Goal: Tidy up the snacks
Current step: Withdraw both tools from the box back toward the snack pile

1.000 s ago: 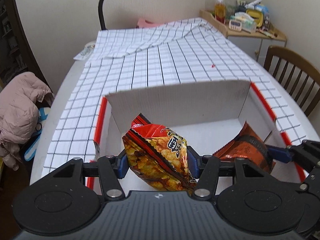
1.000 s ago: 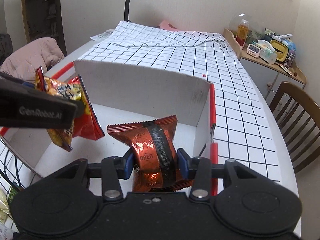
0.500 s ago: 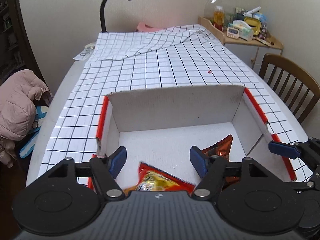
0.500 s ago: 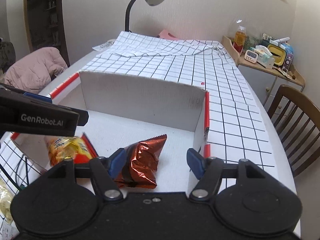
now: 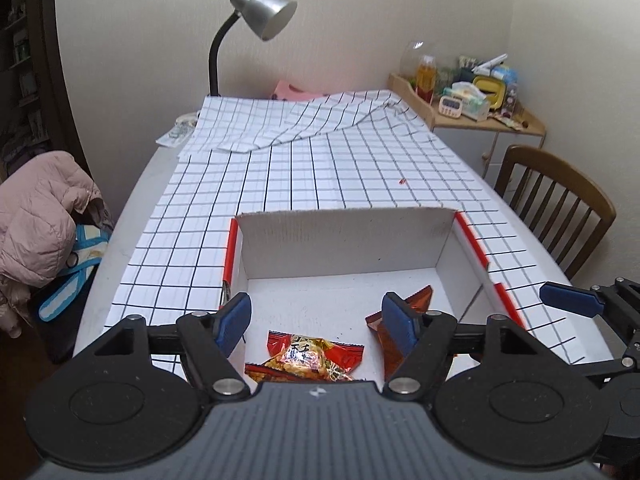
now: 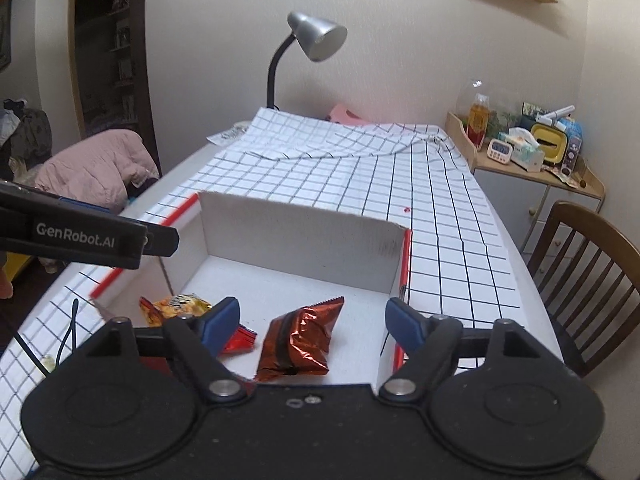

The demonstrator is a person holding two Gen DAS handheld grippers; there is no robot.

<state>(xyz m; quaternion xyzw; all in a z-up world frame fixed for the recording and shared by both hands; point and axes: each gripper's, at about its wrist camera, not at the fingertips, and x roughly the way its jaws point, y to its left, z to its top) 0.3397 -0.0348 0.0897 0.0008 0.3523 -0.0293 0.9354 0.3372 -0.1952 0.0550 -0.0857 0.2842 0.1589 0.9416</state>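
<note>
A white cardboard box (image 5: 344,240) with red edges lies open on the checked tablecloth; it also shows in the right wrist view (image 6: 296,240). A red-and-yellow snack bag (image 5: 314,362) lies flat on the box floor, also seen in the right wrist view (image 6: 176,306). A copper-red Oreo bag (image 6: 298,338) lies to its right, partly hidden in the left wrist view (image 5: 420,300). My left gripper (image 5: 316,322) is open and empty above the yellow bag. My right gripper (image 6: 310,322) is open and empty above the Oreo bag.
A checked tablecloth (image 5: 320,168) covers the table behind the box. A desk lamp (image 5: 256,24) stands at the far edge. A wooden chair (image 5: 560,200) is to the right, a pink jacket (image 5: 36,216) to the left. A cluttered side cabinet (image 5: 472,108) stands at the back right.
Both grippers opened and let go of their bags, which now lie on the box floor. Both grippers have pulled up and back from the box.
</note>
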